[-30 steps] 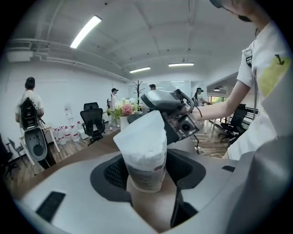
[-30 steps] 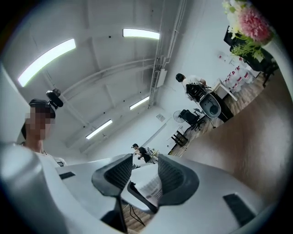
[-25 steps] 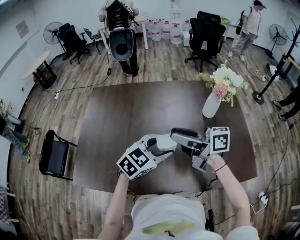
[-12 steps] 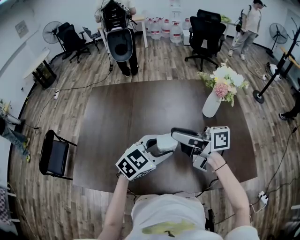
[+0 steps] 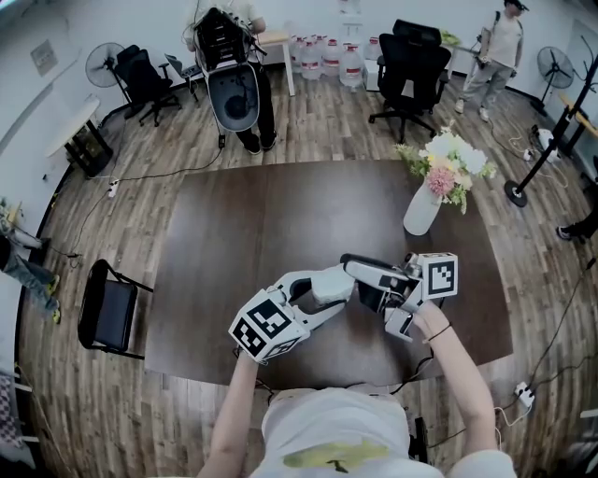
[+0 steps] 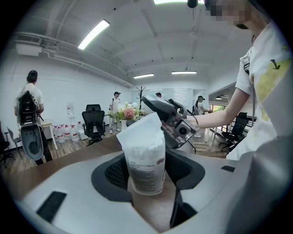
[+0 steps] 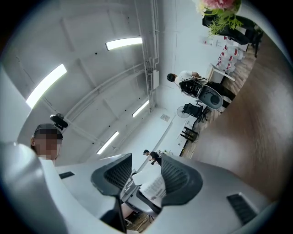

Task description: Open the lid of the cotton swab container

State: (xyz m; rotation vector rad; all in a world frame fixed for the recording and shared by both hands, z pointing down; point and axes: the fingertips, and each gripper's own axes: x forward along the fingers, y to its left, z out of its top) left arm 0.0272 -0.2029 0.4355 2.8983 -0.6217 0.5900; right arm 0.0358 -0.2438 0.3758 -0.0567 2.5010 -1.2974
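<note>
Even, bright light falls from ceiling strip lights (image 6: 94, 34), with fisheye warping and dark corners.

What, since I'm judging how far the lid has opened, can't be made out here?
- Head view: cotton swab container hidden between left gripper and right gripper.
- Left gripper view: tilted lid hides its far edge and the opening.
- Right gripper view: unclear whether the pads press the lid.

A: Where's the head view?
B: Above the person, looking steeply down on the brown table (image 5: 243, 233), with the left gripper (image 5: 334, 283) and right gripper (image 5: 361, 274) near below.
A: The gripper views?
B: Each sits close behind its own jaws. Left faces across the room; right tilts toward the ceiling (image 7: 91, 55). Both catch the cotton swab container (image 6: 145, 160) and the flowers (image 7: 215, 7).
</note>
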